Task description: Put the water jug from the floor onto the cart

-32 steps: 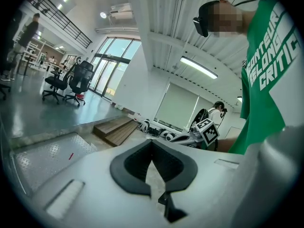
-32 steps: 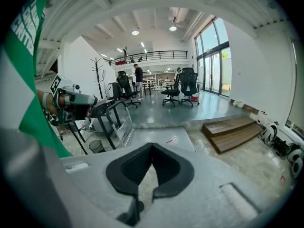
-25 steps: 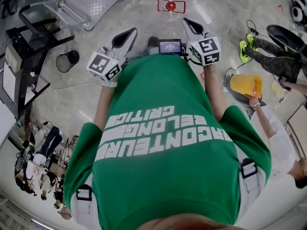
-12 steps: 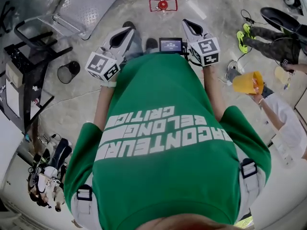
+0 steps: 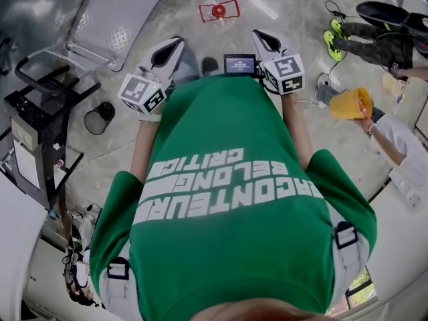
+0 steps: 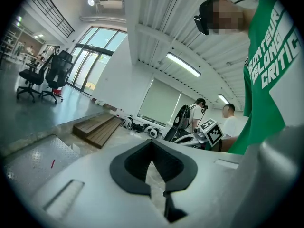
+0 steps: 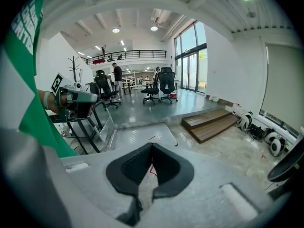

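Left gripper and right gripper are both closed, holding nothing. No jug in sight; stepping forward, the person might trip on that red floor object.

Your green shirt carries white print, upside down in the head view: "CRITIC", "BELONG" and a cut-off "ACONTEUR". The left gripper view shows the same words upright. The small screen in front of you shows figures too small to read.
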The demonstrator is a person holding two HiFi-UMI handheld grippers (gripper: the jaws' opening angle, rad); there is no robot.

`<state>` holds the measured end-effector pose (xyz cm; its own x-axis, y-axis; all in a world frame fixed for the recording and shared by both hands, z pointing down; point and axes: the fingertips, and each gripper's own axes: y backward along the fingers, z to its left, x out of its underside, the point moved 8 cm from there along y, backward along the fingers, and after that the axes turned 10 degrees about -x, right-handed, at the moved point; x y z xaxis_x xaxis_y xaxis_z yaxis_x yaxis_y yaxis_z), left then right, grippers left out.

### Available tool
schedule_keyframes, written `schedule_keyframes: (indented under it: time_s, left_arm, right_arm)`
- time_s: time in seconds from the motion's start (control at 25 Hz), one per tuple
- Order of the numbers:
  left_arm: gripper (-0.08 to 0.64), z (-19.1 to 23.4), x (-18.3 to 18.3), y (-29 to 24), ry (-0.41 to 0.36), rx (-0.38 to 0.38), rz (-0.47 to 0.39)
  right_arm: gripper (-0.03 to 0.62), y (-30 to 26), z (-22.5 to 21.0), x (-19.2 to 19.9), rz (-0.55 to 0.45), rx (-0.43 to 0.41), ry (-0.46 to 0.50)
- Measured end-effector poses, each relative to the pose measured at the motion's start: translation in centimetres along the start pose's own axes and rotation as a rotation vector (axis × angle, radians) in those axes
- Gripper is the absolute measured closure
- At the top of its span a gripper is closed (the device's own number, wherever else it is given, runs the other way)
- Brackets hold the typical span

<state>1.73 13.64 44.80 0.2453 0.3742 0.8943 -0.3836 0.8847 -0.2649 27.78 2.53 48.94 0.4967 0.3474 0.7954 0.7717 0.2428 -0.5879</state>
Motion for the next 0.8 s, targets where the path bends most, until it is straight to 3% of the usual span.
schedule_keyframes:
  time_s: [0.8]
  left_arm:
    - [0.548, 11.0, -4.6, -4.8, 0.037, 0.116, 0.032]
  right_arm:
    - [0.6, -5.2, -0.9, -6.2, 0.086, 0.127, -0.034]
